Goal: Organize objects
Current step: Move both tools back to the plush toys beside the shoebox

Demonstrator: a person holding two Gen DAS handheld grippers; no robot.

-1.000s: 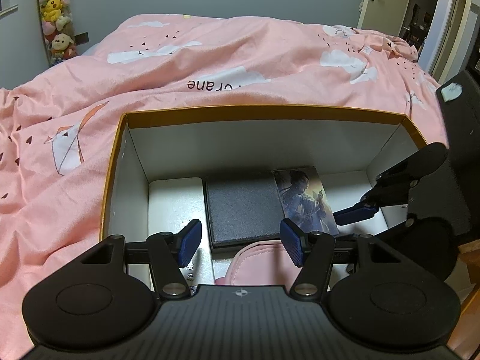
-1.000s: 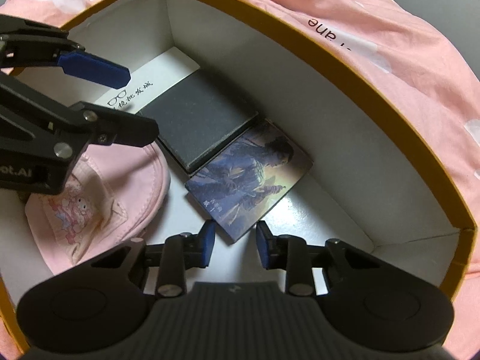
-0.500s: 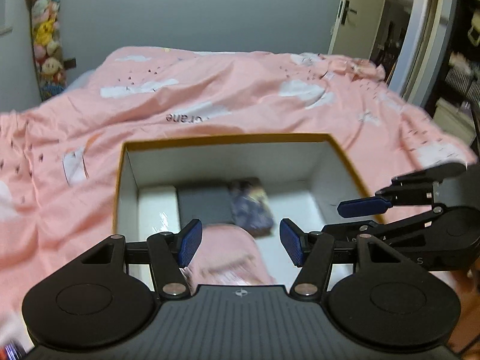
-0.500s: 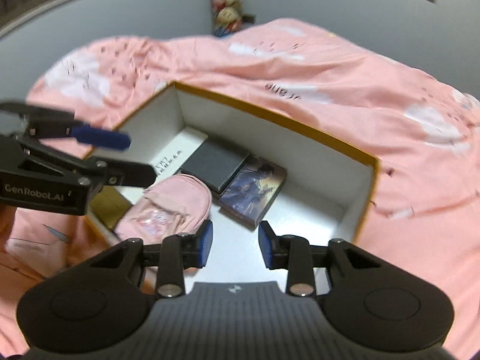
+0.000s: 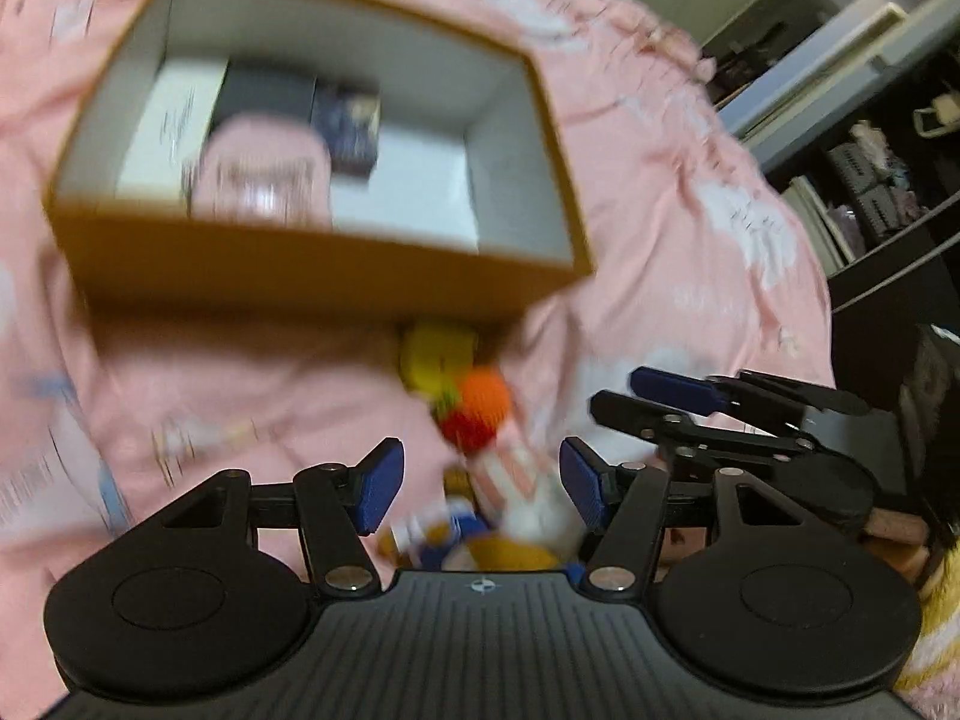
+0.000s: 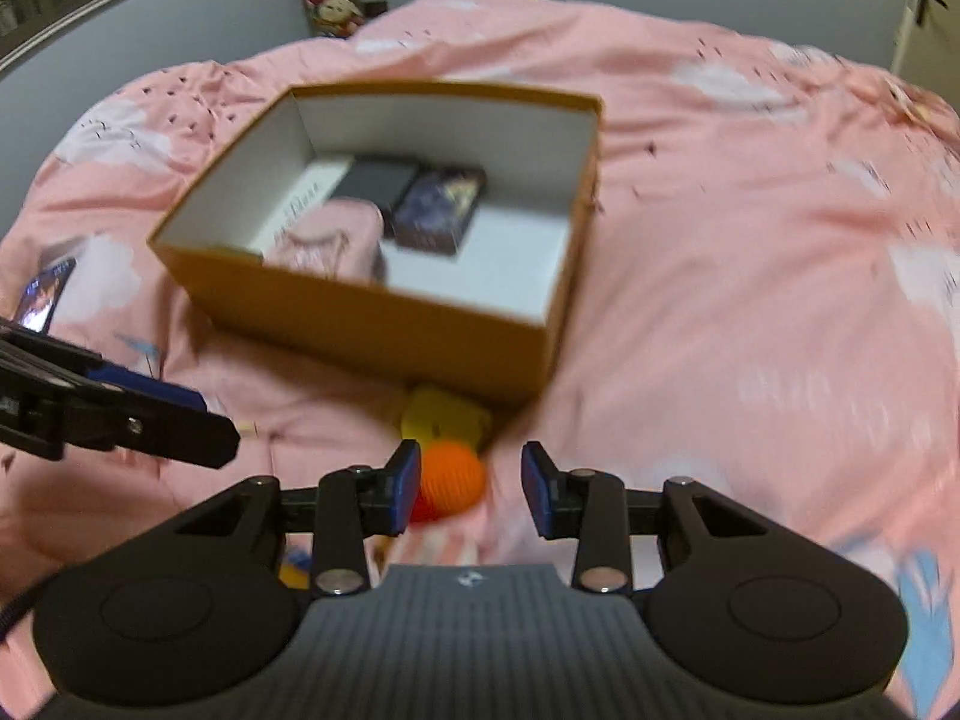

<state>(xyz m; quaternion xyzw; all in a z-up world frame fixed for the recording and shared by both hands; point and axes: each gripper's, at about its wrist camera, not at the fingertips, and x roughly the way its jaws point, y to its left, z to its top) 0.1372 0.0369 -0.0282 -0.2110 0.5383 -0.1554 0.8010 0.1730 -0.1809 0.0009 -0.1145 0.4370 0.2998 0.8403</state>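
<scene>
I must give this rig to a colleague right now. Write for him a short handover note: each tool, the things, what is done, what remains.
Left tool: open, holding nothing.
Right tool: open and empty; its jaws have just been opening.
Box stands on the pink bedspread.
Done: pink cap, dark flat case and picture card lie inside the box.
Left: yellow toy, orange ball and more blurred toys lie on the bedspread in front of the box, not yet packed.
</scene>
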